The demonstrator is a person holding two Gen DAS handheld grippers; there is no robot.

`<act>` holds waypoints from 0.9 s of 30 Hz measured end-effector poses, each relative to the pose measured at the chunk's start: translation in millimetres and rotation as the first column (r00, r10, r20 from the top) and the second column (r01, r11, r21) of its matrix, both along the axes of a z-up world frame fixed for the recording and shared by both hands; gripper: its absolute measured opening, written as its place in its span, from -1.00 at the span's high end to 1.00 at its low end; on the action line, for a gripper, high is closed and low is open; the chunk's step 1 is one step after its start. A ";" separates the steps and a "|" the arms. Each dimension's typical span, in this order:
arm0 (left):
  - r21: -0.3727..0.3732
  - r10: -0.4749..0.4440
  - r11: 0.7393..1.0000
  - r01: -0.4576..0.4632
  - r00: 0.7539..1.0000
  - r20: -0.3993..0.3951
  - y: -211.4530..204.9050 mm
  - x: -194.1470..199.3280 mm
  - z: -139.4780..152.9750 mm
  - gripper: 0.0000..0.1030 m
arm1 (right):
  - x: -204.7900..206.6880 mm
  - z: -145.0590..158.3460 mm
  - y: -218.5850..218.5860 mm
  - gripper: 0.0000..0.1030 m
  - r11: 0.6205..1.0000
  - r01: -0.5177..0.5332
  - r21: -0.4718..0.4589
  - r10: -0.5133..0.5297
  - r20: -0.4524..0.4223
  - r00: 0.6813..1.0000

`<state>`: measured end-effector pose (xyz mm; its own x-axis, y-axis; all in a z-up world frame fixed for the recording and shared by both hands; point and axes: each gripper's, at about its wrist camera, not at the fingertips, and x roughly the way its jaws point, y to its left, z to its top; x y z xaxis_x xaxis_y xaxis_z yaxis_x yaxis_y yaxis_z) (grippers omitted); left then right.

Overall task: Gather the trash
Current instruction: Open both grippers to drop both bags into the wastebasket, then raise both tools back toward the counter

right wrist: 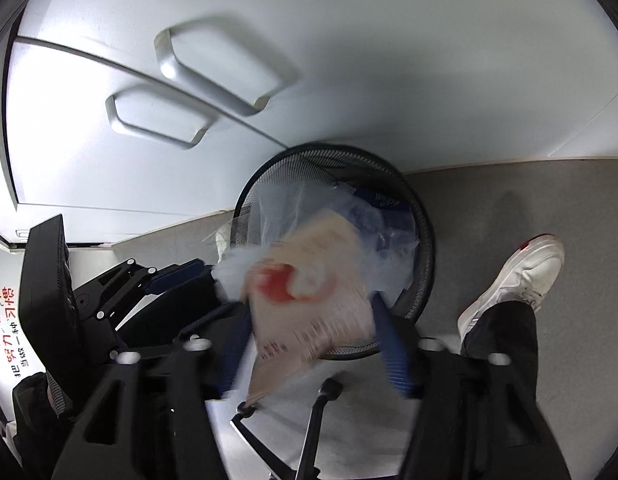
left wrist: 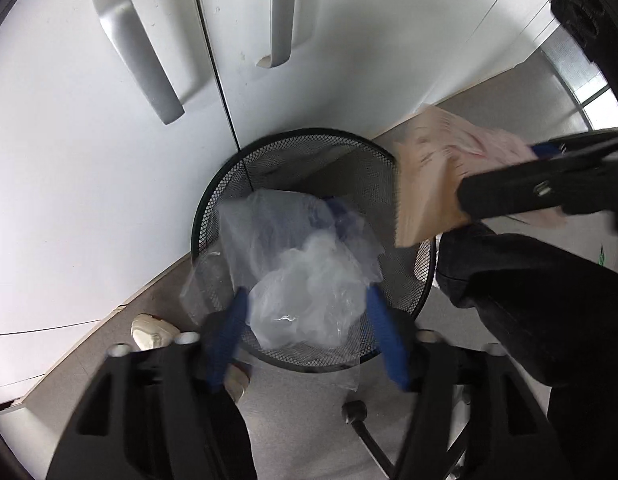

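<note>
A black mesh waste bin (left wrist: 229, 184) stands on the grey floor against white cabinet doors. My left gripper (left wrist: 307, 312) is open just above the bin's near rim. Crumpled clear plastic film (left wrist: 309, 292) lies between its blue fingers and spills into the bin, seemingly loose. My right gripper (right wrist: 309, 324) holds a beige paper packet (right wrist: 309, 292) with a red mark between its blue fingers, over the bin's near rim (right wrist: 427, 240). In the left wrist view the packet (left wrist: 425, 184) hangs at the bin's right edge. Blue packaging (right wrist: 383, 200) lies deeper in the bin.
White cabinet doors with silver handles (left wrist: 145, 52) stand right behind the bin. The person's white shoe (right wrist: 521, 276) and dark trouser leg (left wrist: 521, 292) are right of the bin. Another shoe (left wrist: 149, 332) is at its left. An office chair base (right wrist: 317, 412) is in front.
</note>
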<state>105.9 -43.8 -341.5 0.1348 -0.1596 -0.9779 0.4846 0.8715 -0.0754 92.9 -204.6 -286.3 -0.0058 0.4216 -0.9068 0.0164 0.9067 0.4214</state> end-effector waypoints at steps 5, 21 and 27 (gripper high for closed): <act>0.016 -0.009 1.000 0.008 1.000 0.014 0.7 -1.7 2.8 -0.39 | -1.0 9.2 1.6 -0.79 0.999 -0.010 -0.038 0.010 0.006 1.000; -0.075 0.099 0.993 -0.089 0.985 0.141 21.5 -38.2 88.5 -0.85 | -51.8 97.6 14.8 -0.88 0.971 0.022 -0.240 0.022 0.181 0.983; -0.121 0.159 0.984 -0.134 0.961 0.226 34.1 -63.4 134.8 -0.91 | -87.6 169.3 31.7 -0.91 0.951 0.060 -0.302 0.049 0.340 0.939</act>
